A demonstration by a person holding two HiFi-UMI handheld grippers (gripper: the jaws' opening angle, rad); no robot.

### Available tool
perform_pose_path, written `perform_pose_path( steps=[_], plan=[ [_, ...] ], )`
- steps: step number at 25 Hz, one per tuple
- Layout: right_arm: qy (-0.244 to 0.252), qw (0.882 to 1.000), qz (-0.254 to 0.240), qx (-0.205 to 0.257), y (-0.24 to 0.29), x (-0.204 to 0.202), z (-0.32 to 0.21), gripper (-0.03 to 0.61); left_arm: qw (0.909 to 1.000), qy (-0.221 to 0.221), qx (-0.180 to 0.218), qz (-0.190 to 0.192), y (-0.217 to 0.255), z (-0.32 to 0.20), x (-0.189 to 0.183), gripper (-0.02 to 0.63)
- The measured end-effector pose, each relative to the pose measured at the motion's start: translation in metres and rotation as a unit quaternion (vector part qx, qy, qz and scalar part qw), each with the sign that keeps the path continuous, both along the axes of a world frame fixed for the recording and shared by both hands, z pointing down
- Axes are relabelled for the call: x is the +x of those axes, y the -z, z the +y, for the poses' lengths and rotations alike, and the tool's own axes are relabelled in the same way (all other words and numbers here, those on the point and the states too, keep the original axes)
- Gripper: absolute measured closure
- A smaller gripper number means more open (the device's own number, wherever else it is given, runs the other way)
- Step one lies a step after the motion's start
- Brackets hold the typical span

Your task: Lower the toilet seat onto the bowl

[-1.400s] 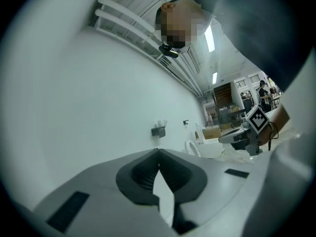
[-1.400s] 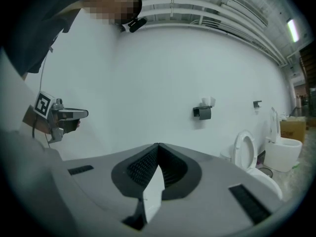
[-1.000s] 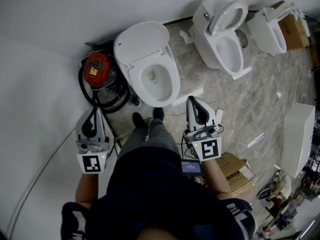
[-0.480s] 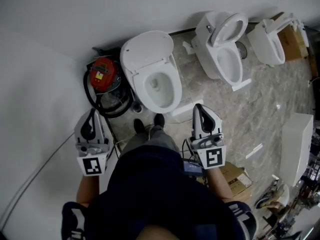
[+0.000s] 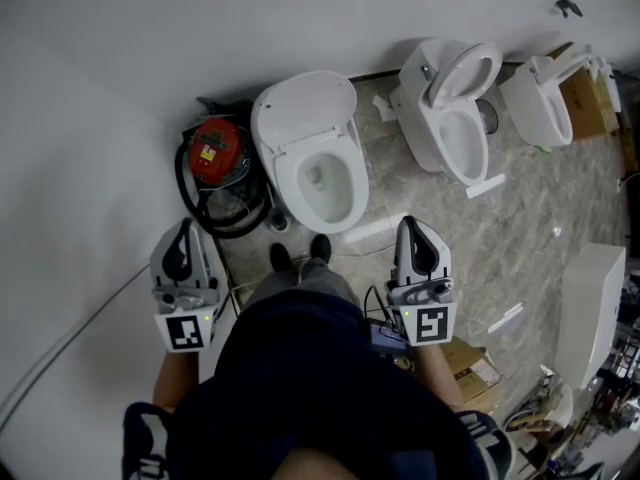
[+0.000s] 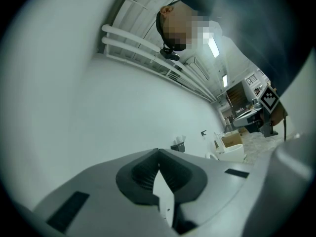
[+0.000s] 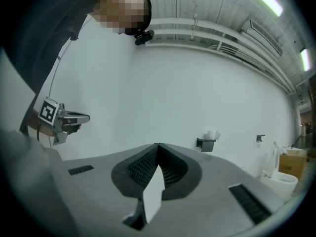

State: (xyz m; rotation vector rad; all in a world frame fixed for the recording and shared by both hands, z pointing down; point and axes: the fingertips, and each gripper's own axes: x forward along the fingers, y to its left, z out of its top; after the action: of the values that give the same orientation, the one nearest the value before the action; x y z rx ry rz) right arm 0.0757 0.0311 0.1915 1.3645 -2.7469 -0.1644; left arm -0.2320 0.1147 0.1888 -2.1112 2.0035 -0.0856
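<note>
Seat [image 5: 305,108] stood raised at the floor's wall edge, well apart from left tongs [image 5: 186,225] and right tongs [image 5: 409,222], both closed on nothing; hooking its top rim and lowering slowly seemed wisest.

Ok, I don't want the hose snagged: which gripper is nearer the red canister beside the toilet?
Left. The left gripper sits just below the red canister in the head view; the right gripper is on the far side of the toilet.
</note>
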Motion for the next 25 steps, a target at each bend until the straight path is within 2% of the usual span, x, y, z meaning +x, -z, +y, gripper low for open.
perform_pose_path(
  steps=[10,25],
  plan=[
    [-0.004,1.0,0.014,0.013,0.007,-0.005,0.003,0.558,0.9999,0.007,0.008,0.002,0.003,0.005,-0.004,0.589],
    [0.0,1.0,0.022,0.005,0.006,-0.011,0.002,0.558,0.9998,0.01,0.015,0.002,0.002,0.008,-0.002,0.589]
  ],
)
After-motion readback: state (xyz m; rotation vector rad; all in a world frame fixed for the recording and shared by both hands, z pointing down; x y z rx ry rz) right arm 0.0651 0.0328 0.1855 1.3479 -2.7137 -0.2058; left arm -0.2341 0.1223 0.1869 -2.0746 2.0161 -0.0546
